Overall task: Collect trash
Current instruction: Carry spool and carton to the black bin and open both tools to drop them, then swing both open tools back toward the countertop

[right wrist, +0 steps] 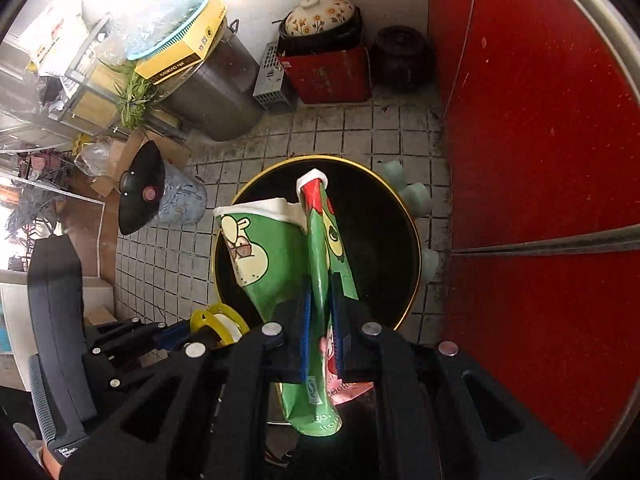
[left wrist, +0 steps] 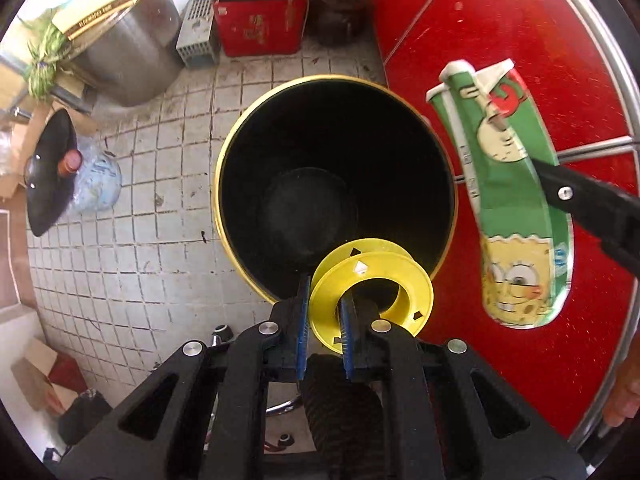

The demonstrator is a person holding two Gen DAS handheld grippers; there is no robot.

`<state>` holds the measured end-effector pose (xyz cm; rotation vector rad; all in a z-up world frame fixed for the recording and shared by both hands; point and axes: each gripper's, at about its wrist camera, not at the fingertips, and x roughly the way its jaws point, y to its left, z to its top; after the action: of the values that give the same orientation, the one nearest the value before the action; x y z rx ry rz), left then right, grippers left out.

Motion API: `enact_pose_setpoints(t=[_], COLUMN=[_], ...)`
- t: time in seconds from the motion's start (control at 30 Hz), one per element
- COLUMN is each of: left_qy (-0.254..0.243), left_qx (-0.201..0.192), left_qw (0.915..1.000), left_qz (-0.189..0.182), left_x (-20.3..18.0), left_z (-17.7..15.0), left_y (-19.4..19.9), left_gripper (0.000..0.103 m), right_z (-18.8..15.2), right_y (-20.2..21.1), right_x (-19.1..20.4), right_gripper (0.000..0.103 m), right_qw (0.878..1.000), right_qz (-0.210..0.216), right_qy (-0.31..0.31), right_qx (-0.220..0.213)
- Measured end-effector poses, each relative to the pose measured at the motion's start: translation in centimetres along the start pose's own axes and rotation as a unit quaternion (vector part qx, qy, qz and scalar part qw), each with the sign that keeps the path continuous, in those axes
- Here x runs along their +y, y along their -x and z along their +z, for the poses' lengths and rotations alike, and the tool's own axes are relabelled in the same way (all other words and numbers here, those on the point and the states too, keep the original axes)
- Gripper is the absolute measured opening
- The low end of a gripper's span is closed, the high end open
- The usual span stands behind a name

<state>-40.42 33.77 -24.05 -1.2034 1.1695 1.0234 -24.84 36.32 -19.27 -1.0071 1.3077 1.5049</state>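
Your left claw (left wrist: pixel 324 316) clamps a yellow spool (left wrist: pixel 374 294) at the rim of the black bin (left wrist: pixel 336 184) below; your right claw (right wrist: pixel 320 320) pinches a flattened green cup (right wrist: pixel 276 256) above it

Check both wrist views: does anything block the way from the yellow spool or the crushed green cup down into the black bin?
Nothing visible does. The bin is open-mouthed; the spool in the left gripper and cup in the right gripper hang above it.
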Motion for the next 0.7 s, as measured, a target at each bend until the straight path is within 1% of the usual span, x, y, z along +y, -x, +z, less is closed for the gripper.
enact_pose_setpoints(t=[0.1,0.2,0.27,0.3,0.33,0.37,0.4,0.43,0.53,0.6,0.67,0.7], left_qy=[-0.003,0.000,-0.011,-0.016,-0.018,-0.014,-0.008,0.000,0.025,0.031,0.019,0.002], left_qx=[0.005,0.005,0.001,0.001,-0.001,-0.014,-0.038,-0.062,-0.086,-0.118,-0.148,-0.162], left_qw=[1.0000,0.9999,0.9999,0.9999,0.9998,0.9996,0.9988,0.9974,0.9947,0.9902,0.9851,0.9826], left_qz=[-0.002,-0.010,-0.011,-0.002,0.008,0.021,0.031,0.038,0.050,0.069,0.085,0.090], left_x=[0.3,0.6,0.4,0.4,0.3,0.4,0.5,0.7,1.8,1.7,0.7,-0.5], left_z=[0.3,0.6,0.9,0.9,0.9,0.8,0.6,0.3,-0.7,-1.7,-2.5,-3.0], left_y=[-1.3,-2.1,-2.2,-2.2,-2.3,-1.4,-0.5,0.7,4.7,8.4,11.9,13.8], left_gripper=[0.012,0.012,0.014,0.027,0.042,0.080,0.092,0.092,0.092,0.096,0.096,0.096], right_z=[0.4,0.4,0.8,1.1,1.3,1.6,1.9,2.1,2.8,3.1,2.9,2.2], right_y=[-2.0,-2.6,-2.9,-2.8,-2.6,-2.1,-1.3,0.0,4.0,8.1,13.2,16.4], right_x=[-0.4,-0.7,-1.0,-1.2,-1.3,-1.2,-1.1,-0.8,0.3,1.4,1.7,1.5], right_gripper=[0.010,0.010,0.010,0.013,0.031,0.052,0.090,0.097,0.097,0.097,0.097,0.097], right_qw=[1.000,1.000,0.999,0.999,0.998,0.999,0.999,0.999,0.997,0.995,0.990,0.986], right_qz=[0.000,0.004,0.023,0.024,0.024,0.021,0.012,0.006,0.017,0.023,0.021,0.019], right_qy=[-0.006,-0.018,-0.034,-0.044,-0.049,-0.050,-0.047,-0.044,-0.033,-0.013,0.003,0.007], right_qx=[0.012,0.018,0.020,0.018,0.014,0.004,-0.011,-0.032,-0.065,-0.095,-0.137,-0.165])
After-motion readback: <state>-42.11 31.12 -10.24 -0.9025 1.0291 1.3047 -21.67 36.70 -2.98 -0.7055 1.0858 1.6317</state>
